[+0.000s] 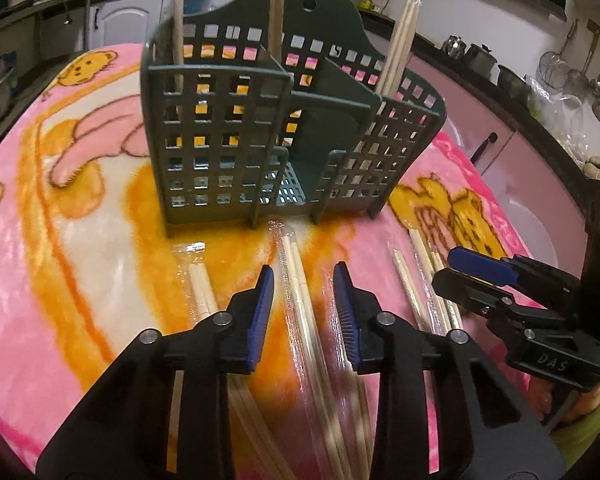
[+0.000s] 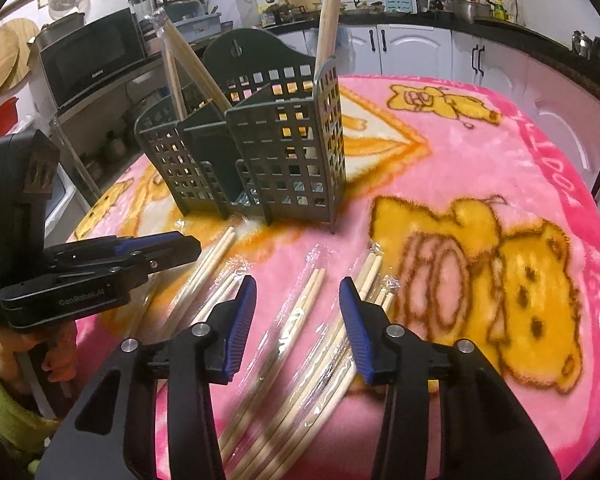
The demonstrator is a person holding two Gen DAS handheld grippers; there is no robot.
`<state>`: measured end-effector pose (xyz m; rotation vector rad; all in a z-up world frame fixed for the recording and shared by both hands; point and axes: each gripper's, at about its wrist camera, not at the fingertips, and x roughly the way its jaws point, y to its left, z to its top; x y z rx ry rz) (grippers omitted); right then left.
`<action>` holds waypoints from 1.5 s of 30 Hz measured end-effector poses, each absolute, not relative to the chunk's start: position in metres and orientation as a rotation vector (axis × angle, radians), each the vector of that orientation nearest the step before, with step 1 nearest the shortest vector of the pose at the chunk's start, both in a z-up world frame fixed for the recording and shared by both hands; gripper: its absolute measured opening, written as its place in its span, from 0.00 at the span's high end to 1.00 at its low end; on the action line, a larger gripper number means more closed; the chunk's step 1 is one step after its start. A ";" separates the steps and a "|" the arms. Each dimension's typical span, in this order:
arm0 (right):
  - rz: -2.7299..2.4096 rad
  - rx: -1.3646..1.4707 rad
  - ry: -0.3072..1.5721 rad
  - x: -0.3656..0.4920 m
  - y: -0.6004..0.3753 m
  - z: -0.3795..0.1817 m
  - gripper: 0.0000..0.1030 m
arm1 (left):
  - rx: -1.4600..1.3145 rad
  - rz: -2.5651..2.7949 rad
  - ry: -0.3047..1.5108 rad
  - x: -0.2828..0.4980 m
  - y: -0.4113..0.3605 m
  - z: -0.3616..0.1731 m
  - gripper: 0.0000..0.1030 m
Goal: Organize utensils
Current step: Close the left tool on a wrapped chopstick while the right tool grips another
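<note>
chopsticks [image 1: 300,320] blurred, prob. cut off btm

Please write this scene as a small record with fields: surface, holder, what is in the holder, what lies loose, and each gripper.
surface: pink blanket with yellow bears
holder: dark green caddy, upright, three compartments
in holder: wrapped chopsticks standing in its compartments
loose: wrapped chopstick pairs lying before the caddy
left gripper: open, a wrapped pair between its jaws, untouched
right gripper: open above loose pairs
</note>
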<state>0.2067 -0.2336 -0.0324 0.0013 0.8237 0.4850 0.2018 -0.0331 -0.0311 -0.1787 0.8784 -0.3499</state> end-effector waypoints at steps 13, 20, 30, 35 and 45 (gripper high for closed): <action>0.469 -0.052 0.895 0.239 -0.216 -0.048 0.64 | -0.164 -0.321 0.934 0.225 -0.037 -0.044 0.76; 0.452 -0.052 0.946 0.257 -0.212 -0.057 0.70 | -0.141 -0.309 0.955 0.234 -0.045 -0.049 0.76; 0.442 -0.047 0.962 0.268 -0.212 -0.062 0.78 | -0.140 -0.295 0.974 0.249 -0.051 -0.052 0.76; 0.438 -0.018 0.961 0.271 -0.216 -0.061 0.86 | -0.149 -0.289 0.976 0.253 -0.054 -0.053 0.76; 0.497 0.041 0.920 0.259 -0.218 -0.048 0.88 | -0.130 -0.286 0.977 0.256 -0.058 -0.055 0.91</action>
